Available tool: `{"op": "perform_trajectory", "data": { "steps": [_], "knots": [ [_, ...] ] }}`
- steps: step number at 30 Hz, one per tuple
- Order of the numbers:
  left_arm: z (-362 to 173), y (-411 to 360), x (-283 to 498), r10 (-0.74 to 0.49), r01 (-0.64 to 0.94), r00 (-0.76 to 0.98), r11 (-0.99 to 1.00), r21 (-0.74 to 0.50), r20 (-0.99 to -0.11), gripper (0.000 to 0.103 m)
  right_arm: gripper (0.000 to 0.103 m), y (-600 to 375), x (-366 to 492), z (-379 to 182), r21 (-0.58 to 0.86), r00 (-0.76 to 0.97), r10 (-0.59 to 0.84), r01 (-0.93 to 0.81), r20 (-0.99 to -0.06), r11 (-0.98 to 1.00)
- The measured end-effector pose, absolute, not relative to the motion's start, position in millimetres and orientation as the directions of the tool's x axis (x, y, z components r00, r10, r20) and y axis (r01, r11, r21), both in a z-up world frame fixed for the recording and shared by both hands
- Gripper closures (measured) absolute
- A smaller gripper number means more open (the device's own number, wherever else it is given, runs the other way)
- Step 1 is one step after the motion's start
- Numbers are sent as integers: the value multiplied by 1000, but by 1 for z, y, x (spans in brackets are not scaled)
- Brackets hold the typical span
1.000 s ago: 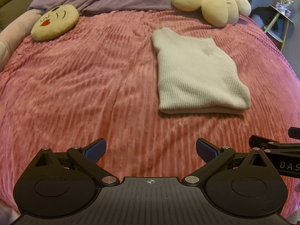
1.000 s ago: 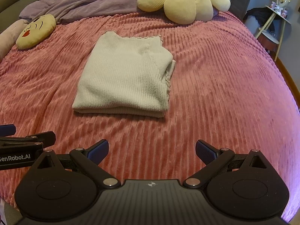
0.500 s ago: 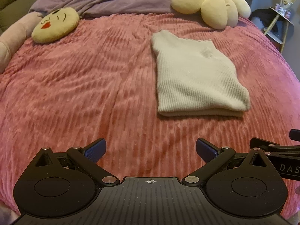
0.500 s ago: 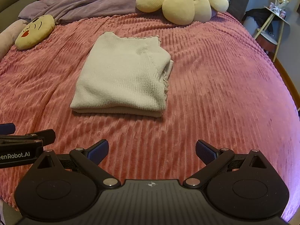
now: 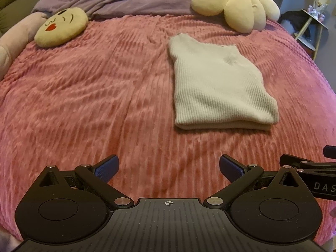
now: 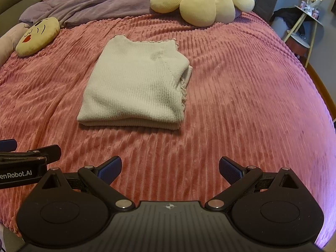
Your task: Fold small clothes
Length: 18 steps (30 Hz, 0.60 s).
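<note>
Since a second ago, little has changed: the cream sweater [image 5: 218,88] sits a touch lower in my left view and a touch lower and more to the left in my right view, so both of my tools have shifted slightly while the garment itself has stayed folded and put. My jaws were spread wide then and are spread wide now.

My left gripper [image 5: 168,167] hovers low over the near part of the bed, level and pointing toward the pillows, its blue pads far apart with nothing between them. My right gripper [image 6: 170,168] is held the same way, jaws fully parted and holding nothing. The two sit side by side, each showing at the edge of the other's view.

The sweater lies flat on the pink ribbed blanket [image 5: 94,96], folded into a neat rectangle with its doubled edge facing me. It is well ahead of both pairs of jaws, untouched, to the right of my left tool's line and left of my right tool's line. Beyond it lie a flower cushion [image 6: 201,2], an emoji pillow [image 5: 61,27] and a purple quilt [image 5: 126,0].
</note>
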<state>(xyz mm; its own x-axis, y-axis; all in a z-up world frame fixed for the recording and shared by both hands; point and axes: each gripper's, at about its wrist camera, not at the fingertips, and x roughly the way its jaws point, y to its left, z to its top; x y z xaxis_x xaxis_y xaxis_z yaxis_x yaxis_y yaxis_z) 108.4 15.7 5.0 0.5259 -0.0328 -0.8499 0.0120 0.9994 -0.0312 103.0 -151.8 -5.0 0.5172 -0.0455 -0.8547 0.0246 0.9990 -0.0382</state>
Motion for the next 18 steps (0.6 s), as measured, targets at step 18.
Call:
{"op": "perform_trajectory", "data": {
  "steps": [18],
  "knots": [
    [6, 12, 107, -22, 29, 532, 1000, -8, -847, 0, 4, -150, 102, -5, -43, 524, -52, 29, -850, 999]
  ]
}}
